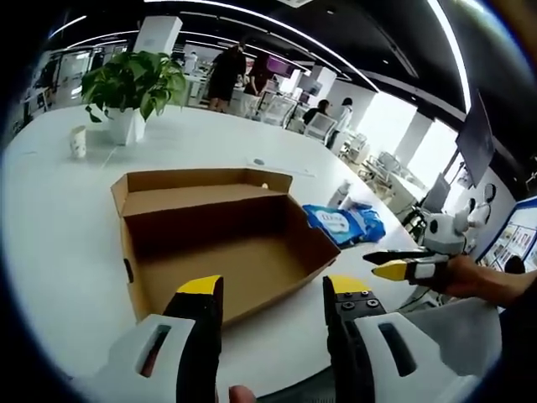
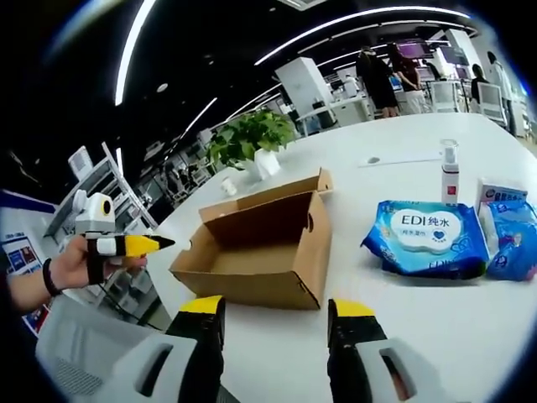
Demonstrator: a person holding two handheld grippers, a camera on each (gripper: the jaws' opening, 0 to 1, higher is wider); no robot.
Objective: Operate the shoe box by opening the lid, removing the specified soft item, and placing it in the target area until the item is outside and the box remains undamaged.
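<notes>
- Shoe box [image 1: 222, 239] sat open on the white desk [image 1: 59, 210] at frame centre of the left gripper view, lid flap folded back, inside looking bare.
- Blue wipes pack [image 2: 428, 238] lay on the desk outside the box, right of it in the right gripper view.
- Left gripper [image 1: 273, 294] hovered at bottom centre, jaws spread, gripping nothing.
- Right gripper [image 2: 275, 312] at bottom centre, jaws likewise apart and empty.
- Potted plant [image 1: 130, 88] stood upper left, beyond the box.
</notes>
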